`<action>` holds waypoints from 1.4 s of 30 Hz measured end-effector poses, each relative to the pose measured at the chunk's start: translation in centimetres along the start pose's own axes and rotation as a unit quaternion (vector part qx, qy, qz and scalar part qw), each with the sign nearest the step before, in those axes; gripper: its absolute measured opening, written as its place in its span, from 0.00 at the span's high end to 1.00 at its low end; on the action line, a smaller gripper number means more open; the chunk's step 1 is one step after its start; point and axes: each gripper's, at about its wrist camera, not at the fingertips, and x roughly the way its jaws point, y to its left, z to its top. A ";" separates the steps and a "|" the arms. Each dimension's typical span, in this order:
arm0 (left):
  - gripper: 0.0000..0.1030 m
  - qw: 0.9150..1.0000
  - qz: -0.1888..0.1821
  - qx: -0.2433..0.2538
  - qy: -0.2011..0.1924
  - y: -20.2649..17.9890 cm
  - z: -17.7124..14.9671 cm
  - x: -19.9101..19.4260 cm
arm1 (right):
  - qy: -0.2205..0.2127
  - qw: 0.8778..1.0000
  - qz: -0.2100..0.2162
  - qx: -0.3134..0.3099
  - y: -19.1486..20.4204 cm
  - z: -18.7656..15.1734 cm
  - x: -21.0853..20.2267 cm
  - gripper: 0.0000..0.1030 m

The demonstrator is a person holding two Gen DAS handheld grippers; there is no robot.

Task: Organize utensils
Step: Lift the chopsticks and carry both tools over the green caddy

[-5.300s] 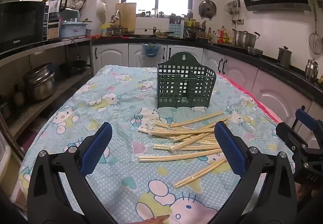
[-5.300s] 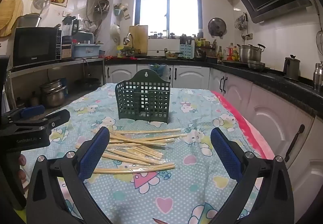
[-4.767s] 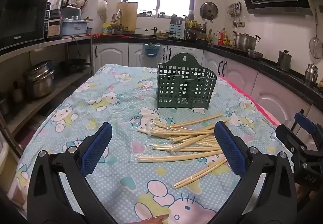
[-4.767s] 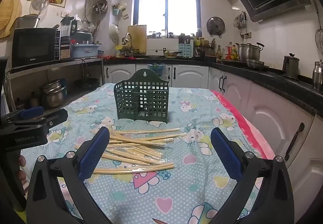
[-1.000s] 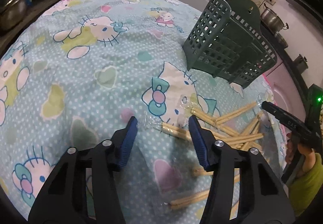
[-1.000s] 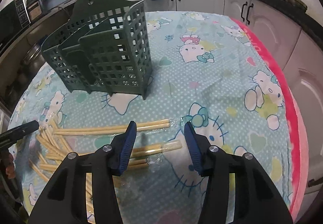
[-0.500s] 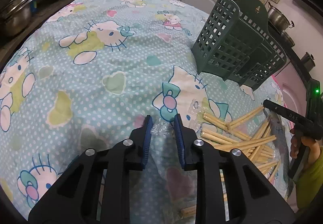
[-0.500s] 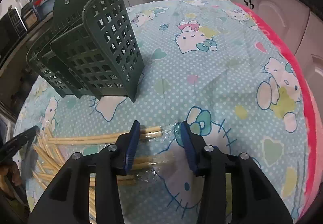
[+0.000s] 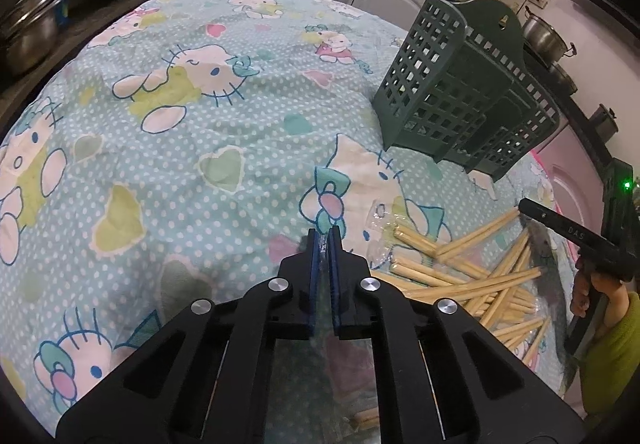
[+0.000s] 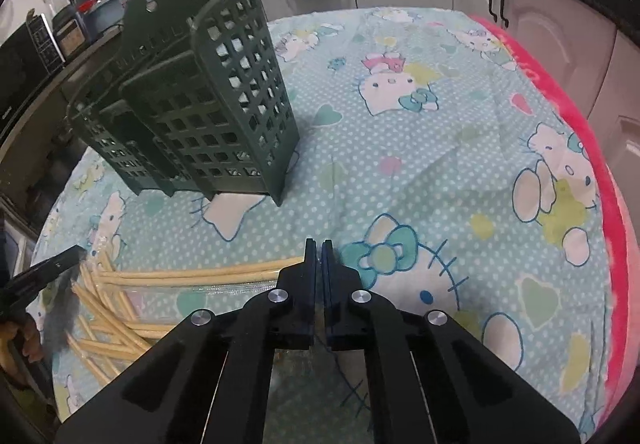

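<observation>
Underneath everything, a cat-print tablecloth [image 9: 180, 132]. Toward its far edge, upright, a green lattice utensil holder [image 9: 460, 92]. Nearer the front edge, loose on the cloth, a heap of pale chopsticks [image 9: 460, 276], some in clear film. At the heap's left end, left gripper [image 9: 323, 240], jaws pressed together beside crinkled film. At its right end, right gripper [image 10: 318, 248], likewise closed, tips at one wrapped pair. Cannot tell whether film is pinched.

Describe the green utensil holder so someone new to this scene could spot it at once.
On the table covered by the cartoon-cat cloth, look beyond the scattered pale chopsticks. The utensil holder stands upright there: a dark green plastic grid basket with stepped compartments and a tall arched back bearing a hanging hole, the only standing thing on the cloth.
</observation>
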 end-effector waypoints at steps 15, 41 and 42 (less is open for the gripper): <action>0.99 0.997 -0.020 0.010 -0.071 -0.1 2.7 -5.3 | -0.080 0.995 0.016 -0.057 4.1 1.7 -6.5 0.97; 0.99 0.976 -0.093 0.130 -0.144 -10.9 8.5 -11.6 | -0.165 0.972 0.065 -0.157 13.6 5.2 -14.8 0.97; 0.99 0.975 -0.096 0.135 -0.146 -11.4 8.7 -11.7 | -0.168 0.971 0.064 -0.159 13.6 5.4 -15.2 0.97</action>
